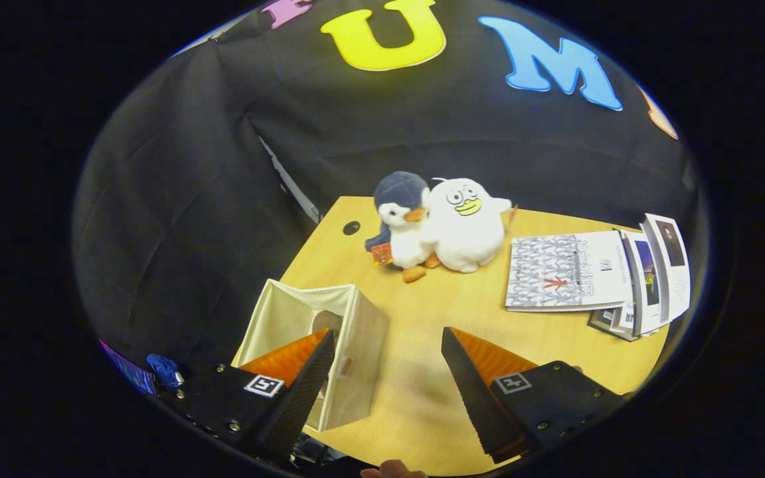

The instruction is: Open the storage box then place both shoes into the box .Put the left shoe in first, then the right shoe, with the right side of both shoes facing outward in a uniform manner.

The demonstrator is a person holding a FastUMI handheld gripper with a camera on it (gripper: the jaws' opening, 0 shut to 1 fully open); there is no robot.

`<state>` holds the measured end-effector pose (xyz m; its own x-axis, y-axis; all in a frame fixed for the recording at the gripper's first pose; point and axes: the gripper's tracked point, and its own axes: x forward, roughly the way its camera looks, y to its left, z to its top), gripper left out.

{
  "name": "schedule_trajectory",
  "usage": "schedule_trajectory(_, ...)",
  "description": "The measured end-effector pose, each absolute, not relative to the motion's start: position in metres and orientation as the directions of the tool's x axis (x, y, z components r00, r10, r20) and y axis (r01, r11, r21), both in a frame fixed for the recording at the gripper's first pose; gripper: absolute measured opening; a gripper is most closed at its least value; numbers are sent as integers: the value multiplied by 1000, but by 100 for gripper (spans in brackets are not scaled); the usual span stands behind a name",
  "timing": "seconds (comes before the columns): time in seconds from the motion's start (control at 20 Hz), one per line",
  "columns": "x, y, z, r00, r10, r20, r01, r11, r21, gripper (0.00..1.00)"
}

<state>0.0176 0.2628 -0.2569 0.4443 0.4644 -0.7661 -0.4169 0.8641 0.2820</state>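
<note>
Opening stage. Jaws of the gripper (388, 372) released, spread wide, gripping nothing, above the tabletop (422, 312). Storage box (362, 345) lies just ahead at 10 o'clock, behind one finger. Next: likely swing toward the box and engage its top edge.

- The gripper (388, 342) is held above the table (422, 398), tilted to look down and forward over it.
- Its two fingers (309, 378) stand wide apart, with nothing between them and neither one pressing on anything.
- The left finger hangs over the near corner of the storage box (329, 318); the right finger hangs over bare table.
- A fingertip of the person's hand (392, 470) shows just below the fingers.
</note>
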Motion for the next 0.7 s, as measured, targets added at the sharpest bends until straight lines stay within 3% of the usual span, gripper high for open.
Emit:
schedule_trajectory(0.45, 22, 148, -281, 543, 335, -770, -273, 938, 216, 99)
schedule_trajectory(0.7, -6, 75, -318, 505, 253, -825, -165, 967, 195, 99)
